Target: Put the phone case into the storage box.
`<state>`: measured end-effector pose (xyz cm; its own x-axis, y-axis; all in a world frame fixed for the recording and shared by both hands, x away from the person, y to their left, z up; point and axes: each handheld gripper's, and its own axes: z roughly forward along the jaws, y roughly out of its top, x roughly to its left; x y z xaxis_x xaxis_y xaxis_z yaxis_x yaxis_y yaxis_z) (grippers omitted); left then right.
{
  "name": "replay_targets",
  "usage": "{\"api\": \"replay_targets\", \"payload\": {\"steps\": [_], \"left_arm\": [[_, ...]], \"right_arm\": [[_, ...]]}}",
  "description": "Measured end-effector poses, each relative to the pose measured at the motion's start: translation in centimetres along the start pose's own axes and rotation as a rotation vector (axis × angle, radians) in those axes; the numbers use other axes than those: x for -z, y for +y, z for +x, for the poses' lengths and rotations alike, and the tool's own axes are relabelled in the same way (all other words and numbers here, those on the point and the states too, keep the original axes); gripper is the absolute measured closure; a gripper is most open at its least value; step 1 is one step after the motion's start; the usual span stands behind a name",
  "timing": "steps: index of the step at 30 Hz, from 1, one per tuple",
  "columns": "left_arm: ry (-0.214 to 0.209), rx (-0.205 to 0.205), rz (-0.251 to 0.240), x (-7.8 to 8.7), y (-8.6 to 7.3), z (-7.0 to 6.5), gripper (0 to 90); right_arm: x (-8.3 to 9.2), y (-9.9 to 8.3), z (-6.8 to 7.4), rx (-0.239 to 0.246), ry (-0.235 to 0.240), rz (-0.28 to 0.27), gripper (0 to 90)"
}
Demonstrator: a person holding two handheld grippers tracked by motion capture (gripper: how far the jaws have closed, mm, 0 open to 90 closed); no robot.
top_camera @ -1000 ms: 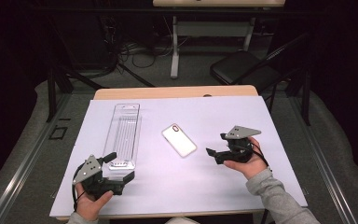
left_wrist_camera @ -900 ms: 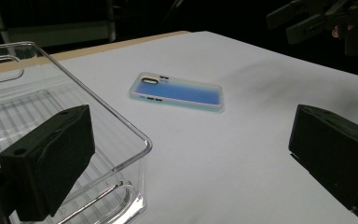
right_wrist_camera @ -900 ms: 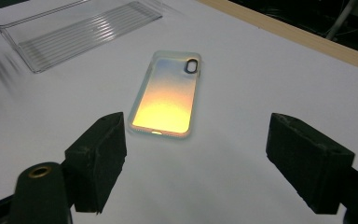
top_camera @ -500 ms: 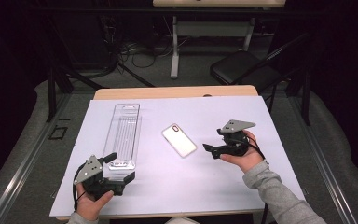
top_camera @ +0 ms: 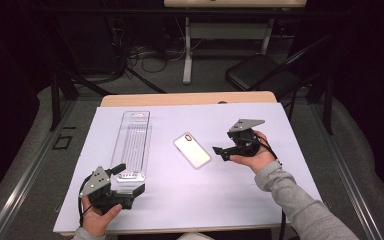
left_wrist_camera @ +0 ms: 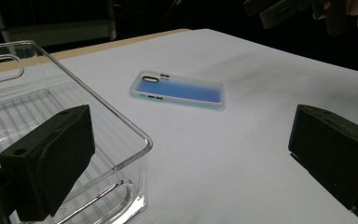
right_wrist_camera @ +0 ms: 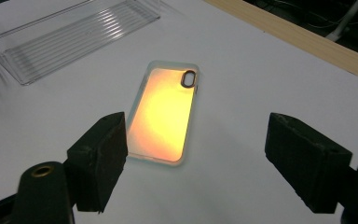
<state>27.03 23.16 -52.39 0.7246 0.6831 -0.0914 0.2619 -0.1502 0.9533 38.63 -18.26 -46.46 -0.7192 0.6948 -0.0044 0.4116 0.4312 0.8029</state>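
A phone case (top_camera: 192,150) lies flat mid-table; it looks blue in the left gripper view (left_wrist_camera: 179,89) and orange in the right gripper view (right_wrist_camera: 165,112). A long clear plastic tray (top_camera: 132,145) lies to its left, empty. My left gripper (top_camera: 129,178) stands open at the tray's near end, with one jaw over the tray's corner (left_wrist_camera: 140,140) and the other over bare table. My right gripper (top_camera: 220,152) is open just right of the case and points at it, with nothing between its jaws (right_wrist_camera: 205,158).
The white table cover (top_camera: 280,150) ends at a wooden strip (top_camera: 190,98) along the far edge. A black chair (top_camera: 260,75) and a desk's legs stand on the floor beyond. The right gripper (left_wrist_camera: 289,11) shows at the top of the left gripper view.
My right gripper has moved a little away from the person and left, closer to the phone case. The left gripper, the tray and the case have stayed put.
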Motion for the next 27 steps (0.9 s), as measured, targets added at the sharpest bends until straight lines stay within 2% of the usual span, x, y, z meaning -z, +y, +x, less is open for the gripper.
{"api": "replay_targets", "payload": {"steps": [8,12,27], "left_arm": [[0.010,0.001,0.005,0.0,0.0,0.1,0.3],[0.011,0.002,0.006,0.0,0.0,0.1,0.4],[0.012,0.003,0.011,0.0,-0.1,0.1,0.4]], "right_arm": [[-1.1,1.7,-0.6,-0.014,0.007,0.031,20.3],[-1.5,2.2,-0.7,-0.007,0.001,0.038,20.3],[-3.5,3.5,-1.4,-0.022,-0.017,0.068,21.5]]}}
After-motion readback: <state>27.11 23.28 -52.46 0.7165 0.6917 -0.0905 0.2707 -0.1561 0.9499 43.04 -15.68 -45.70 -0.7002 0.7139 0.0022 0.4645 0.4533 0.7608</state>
